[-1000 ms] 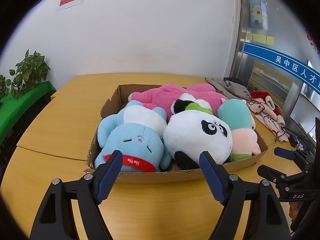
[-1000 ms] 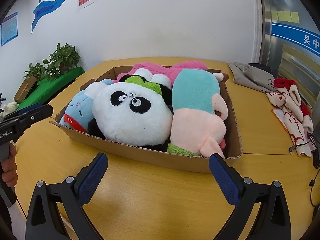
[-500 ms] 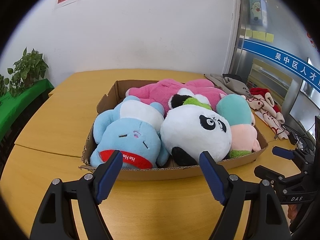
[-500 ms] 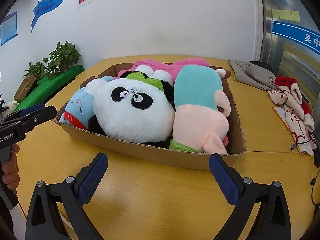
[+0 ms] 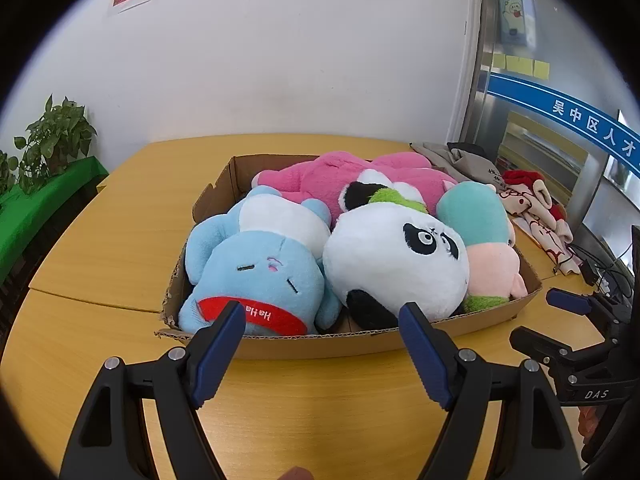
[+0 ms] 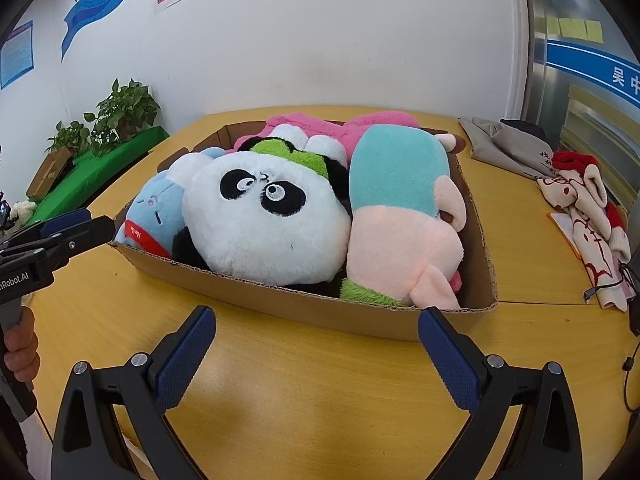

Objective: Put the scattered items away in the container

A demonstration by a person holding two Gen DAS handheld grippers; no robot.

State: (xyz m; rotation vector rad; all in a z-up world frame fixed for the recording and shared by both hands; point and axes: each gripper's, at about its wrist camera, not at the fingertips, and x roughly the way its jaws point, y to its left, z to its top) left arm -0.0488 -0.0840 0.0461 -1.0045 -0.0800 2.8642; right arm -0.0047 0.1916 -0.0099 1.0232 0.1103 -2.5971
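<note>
Ribbed blue fingers (image 5: pixel 218 350) of left gripper (image 5: pixel 322 356) and right gripper (image 6: pixel 318 356) spread wide, empty, above smooth wooden bench (image 6: pixel 312 392). At 12 o'clock, shallow corrugated cardboard box (image 6: pixel 360 318), long axis running away, packed with fuzzy round plush toys (image 6: pixel 264 216).

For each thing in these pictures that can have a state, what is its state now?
cardboard box: open top, full of toys
panda plush: inside box, lying on its side
blue plush: inside box, upside down
teal and pink plush: inside box, lying down
pink plush: inside box, at back
left gripper: open, empty
right gripper: open, empty
</note>
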